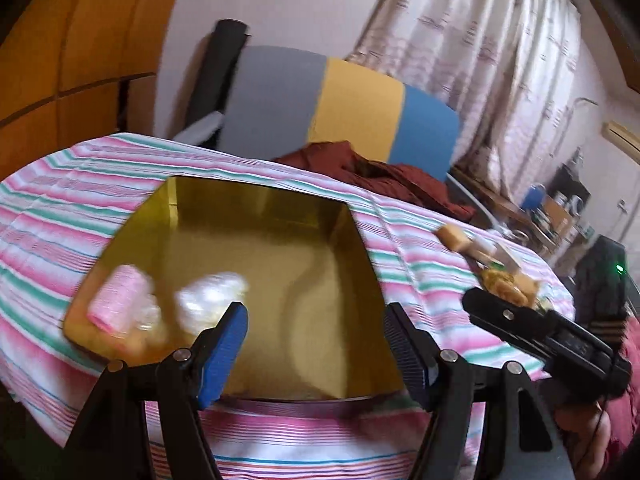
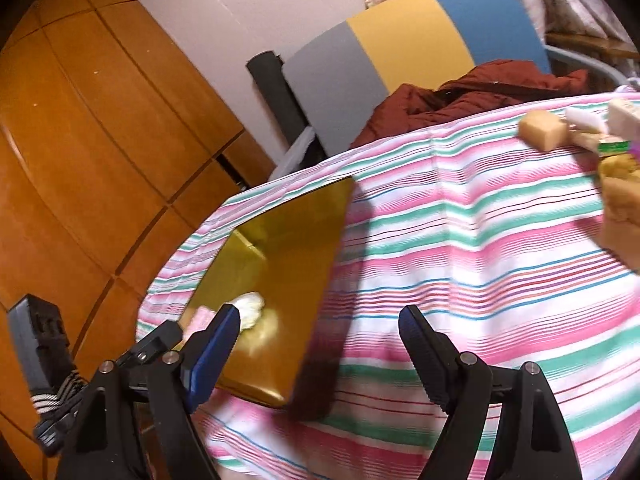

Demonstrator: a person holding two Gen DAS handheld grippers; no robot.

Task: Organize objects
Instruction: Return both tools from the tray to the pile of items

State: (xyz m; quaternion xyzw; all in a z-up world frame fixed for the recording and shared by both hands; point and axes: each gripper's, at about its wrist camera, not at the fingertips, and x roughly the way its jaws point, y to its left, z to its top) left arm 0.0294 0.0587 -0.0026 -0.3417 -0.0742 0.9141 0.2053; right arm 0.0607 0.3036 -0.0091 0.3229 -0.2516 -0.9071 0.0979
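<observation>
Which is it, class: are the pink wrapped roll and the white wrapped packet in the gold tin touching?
Apart. The left wrist view shows bare gold tin floor between pink roll and white packet.

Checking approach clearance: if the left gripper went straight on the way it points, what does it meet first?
Most likely the bare floor of the gold tin. The left gripper is open, nothing between its fingers, aimed down into the tin. The pink packet and white packet lie left of that line. Depth is unclear.

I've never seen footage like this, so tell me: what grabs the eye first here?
A shiny gold tin sits open on the pink-and-green striped cloth, with a pink packet and a white packet in its near left corner. More snacks cluster at the cloth's far right; both grippers, left and right, stand open and empty.
</observation>
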